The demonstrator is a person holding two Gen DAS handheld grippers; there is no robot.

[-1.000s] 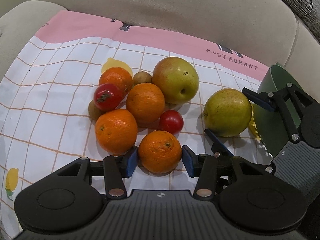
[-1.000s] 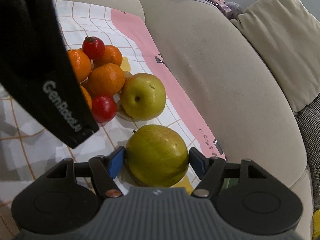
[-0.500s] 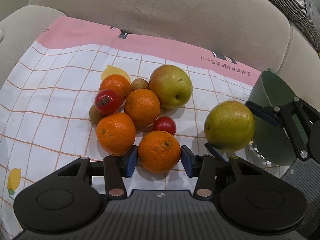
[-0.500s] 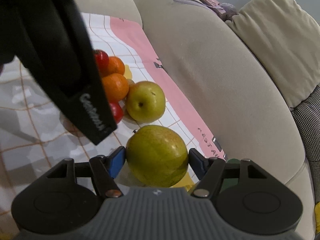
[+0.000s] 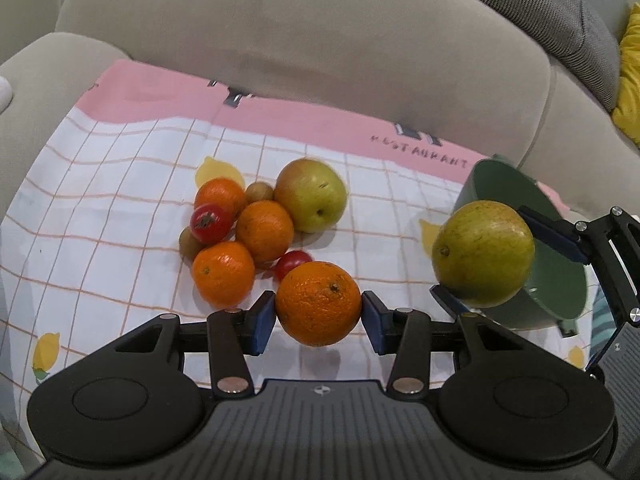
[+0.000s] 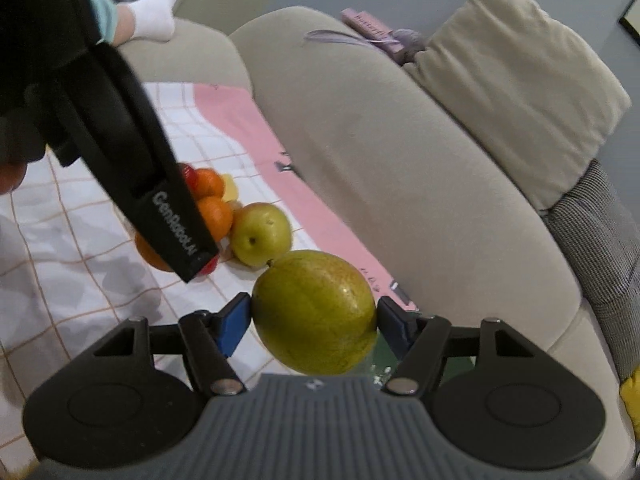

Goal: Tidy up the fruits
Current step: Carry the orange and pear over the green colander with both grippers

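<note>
My left gripper [image 5: 319,317] is shut on an orange [image 5: 318,309] and holds it above the checked cloth [image 5: 120,184]. My right gripper [image 6: 314,322] is shut on a green pear [image 6: 315,312], which also shows in the left wrist view [image 5: 484,253], lifted in front of a green bowl [image 5: 556,264]. On the cloth lies a pile of fruit: a green apple [image 5: 311,195], oranges [image 5: 223,273], two red tomatoes [image 5: 209,223] and small brown fruits [image 5: 259,191]. The apple also shows in the right wrist view [image 6: 261,234].
The cloth lies on a beige sofa seat [image 5: 304,40] with the backrest behind it. A grey cushion [image 5: 560,20] and a yellow one [image 5: 630,80] are at the far right. The left gripper's body [image 6: 120,140] blocks part of the right wrist view.
Both grippers have risen from the cloth, the left with the orange and the right with the pear. The pear has moved toward the green bowl.
</note>
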